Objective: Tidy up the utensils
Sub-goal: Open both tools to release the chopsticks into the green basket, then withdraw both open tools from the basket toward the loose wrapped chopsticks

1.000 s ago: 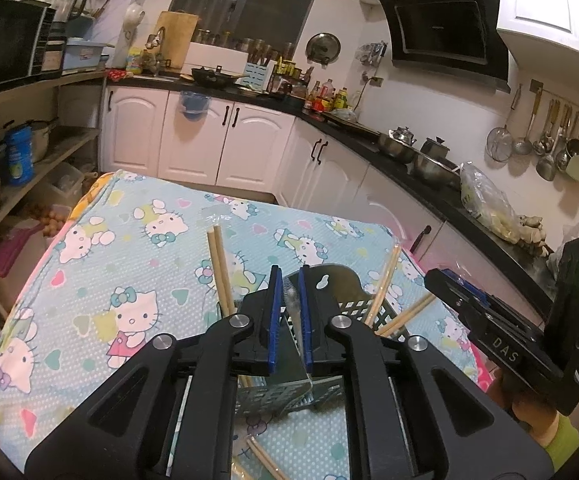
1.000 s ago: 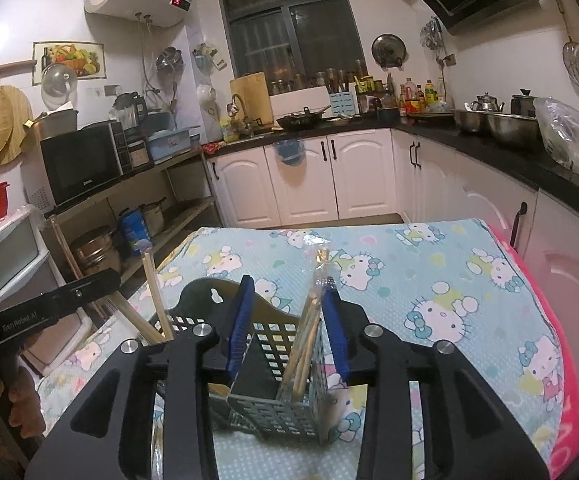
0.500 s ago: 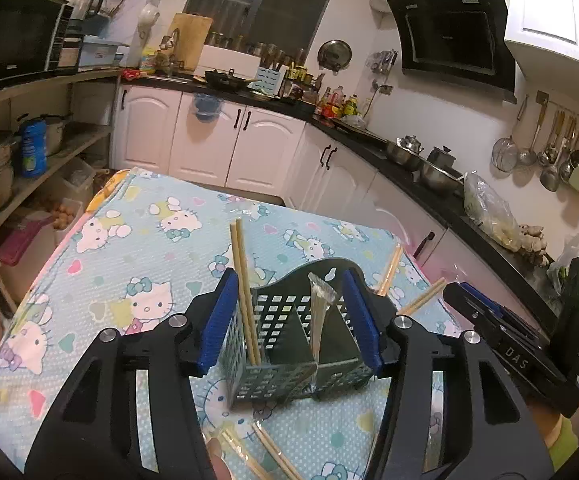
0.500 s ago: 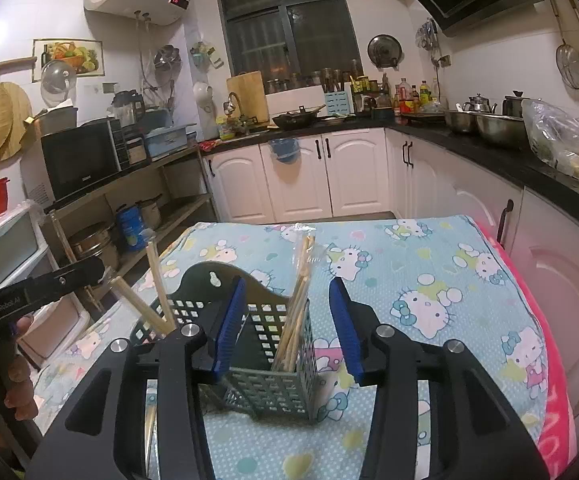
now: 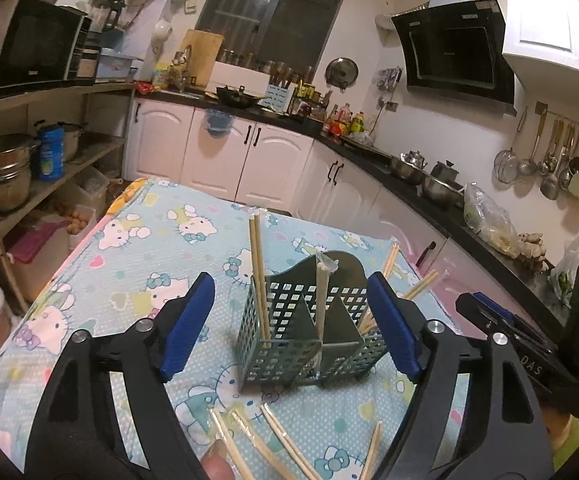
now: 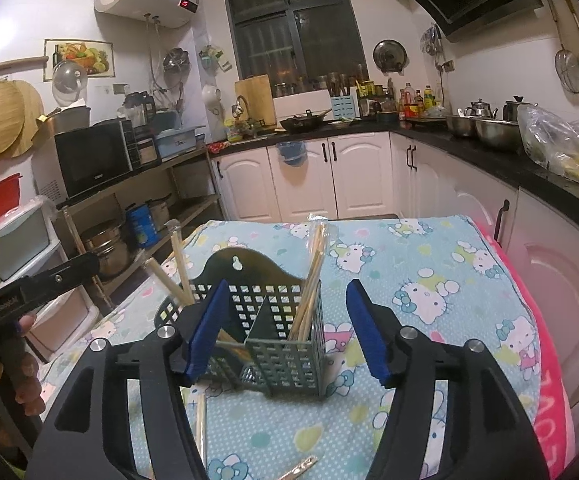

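Observation:
A dark green mesh utensil basket (image 5: 281, 356) stands on the table. Wrapped chopsticks stand in it: a pair (image 5: 258, 272) at its left, one pack (image 5: 320, 296) in the middle, more chopsticks (image 5: 387, 268) leaning out at the right. My left gripper (image 5: 289, 324) is just in front of the basket, its jaws opening and pressing on nothing. In the right wrist view the basket (image 6: 285, 354) has a chopstick bundle (image 6: 312, 276) in its right compartment. My right gripper (image 6: 287, 330) is opening too, its pads clear of the basket. Loose wrapped chopsticks (image 5: 249, 440) lie on the cloth in front.
The table wears a blue cartoon-cat cloth (image 5: 129, 264) with a pink edge (image 6: 545, 360) on the right. An open shelf with pots (image 5: 13, 168) stands to the left, white cabinets (image 6: 301, 176) beyond. A person's hand (image 6: 5, 384) holds the left gripper's handle.
Both grippers went from closed on wrapped chopsticks over the basket to open, and both drew back. The released chopsticks now stand in the basket.

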### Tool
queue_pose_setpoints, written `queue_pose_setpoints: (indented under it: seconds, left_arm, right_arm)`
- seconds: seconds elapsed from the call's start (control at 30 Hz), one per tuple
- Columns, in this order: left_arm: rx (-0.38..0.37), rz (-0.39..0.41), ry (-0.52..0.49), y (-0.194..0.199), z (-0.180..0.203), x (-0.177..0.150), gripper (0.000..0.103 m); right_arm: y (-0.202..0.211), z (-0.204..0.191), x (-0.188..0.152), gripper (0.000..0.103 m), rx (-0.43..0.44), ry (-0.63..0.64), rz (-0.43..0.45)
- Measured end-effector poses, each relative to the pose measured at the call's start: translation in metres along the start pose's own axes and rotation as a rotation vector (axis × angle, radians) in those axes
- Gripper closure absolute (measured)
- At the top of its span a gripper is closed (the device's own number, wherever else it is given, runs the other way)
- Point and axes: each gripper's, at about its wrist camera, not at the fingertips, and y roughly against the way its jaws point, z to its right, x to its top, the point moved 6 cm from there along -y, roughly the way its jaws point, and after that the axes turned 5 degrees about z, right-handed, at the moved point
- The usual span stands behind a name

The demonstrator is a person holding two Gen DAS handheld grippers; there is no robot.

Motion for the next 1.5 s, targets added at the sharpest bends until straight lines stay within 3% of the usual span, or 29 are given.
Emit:
queue_pose_setpoints:
  seconds: [0.13, 0.67, 1.5]
  left_arm:
    - [0.007, -0.004, 0.003, 0.008, -0.003, -0.006, 0.027]
    - [0.033, -0.023, 0.051, 0.037, -0.012, -0.032, 0.027]
    - [0.066, -0.139, 0.057, 0.042, -0.026, -0.088, 0.027]
  right_arm:
    - [0.010, -0.002, -0.005, 0.043, 0.008, -0.001, -0.003]
    - [0.043, -0.018, -0.036, 0.043, 0.035, 0.034, -0.055]
    - [0.046, -0.021, -0.103, 0.043, 0.035, 0.026, -0.207]
